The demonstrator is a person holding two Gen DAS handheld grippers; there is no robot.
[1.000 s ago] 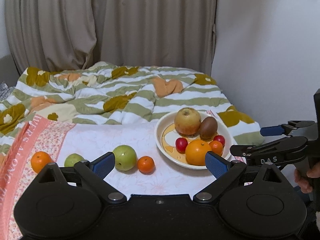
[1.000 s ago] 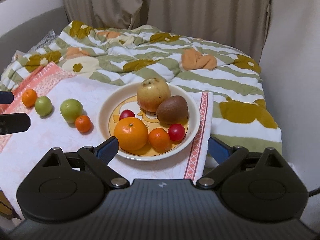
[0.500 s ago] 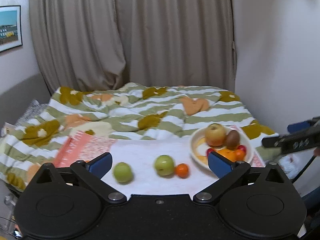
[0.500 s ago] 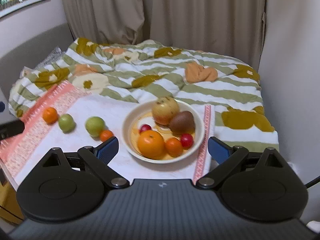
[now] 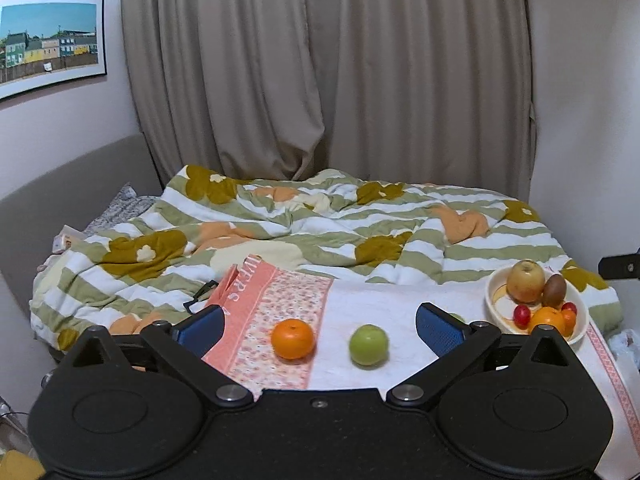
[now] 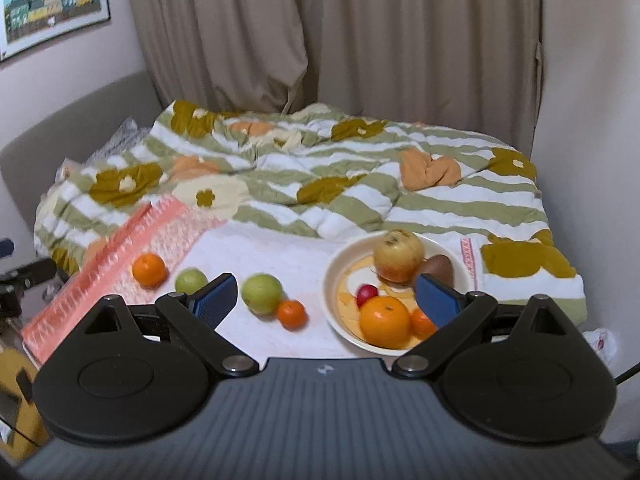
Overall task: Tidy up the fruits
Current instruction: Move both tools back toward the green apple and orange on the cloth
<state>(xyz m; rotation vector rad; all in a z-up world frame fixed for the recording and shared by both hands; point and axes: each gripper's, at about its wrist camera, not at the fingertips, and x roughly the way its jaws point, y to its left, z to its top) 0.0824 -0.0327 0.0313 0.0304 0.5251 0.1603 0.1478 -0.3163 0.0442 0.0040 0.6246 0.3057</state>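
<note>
Left wrist view looks down along my left gripper (image 5: pixel 318 322), whose blue-padded jaws stand wide apart and have just finished opening, with nothing between them but open air. Beyond them a white cloth (image 5: pixel 384 304) with a pink patterned border lies on a bed, over a striped flowered duvet (image 5: pixel 320 224). On the pink border sits an orange (image 5: pixel 292 338); just to its right, on the white part, sits a green apple (image 5: pixel 369 345). At far right a cream plate (image 5: pixel 493 285) holds a large yellow-red apple (image 5: pixel 526 280), a kiwi (image 5: pixel 554 290), a red plum (image 5: pixel 521 316) and a large orange (image 5: pixel 548 319).

From the right wrist view, my right gripper (image 6: pixel 323 295) also has its jaws spread wide and holds nothing. I see four loose fruits in a row on the cloth, left of the plate: the orange farthest left, the green apple beside it and partly behind the left jaw pad, then a bigger green apple (image 6: pixel 261 293) touching a small mandarin (image 6: pixel 292 314) just on its near right. The plate is on the right; the right jaw pad hides part of the kiwi.

Beige curtains (image 5: pixel 320 72) hang behind the bed, and a framed picture (image 5: pixel 50 42) of coloured houses is on the left wall.
</note>
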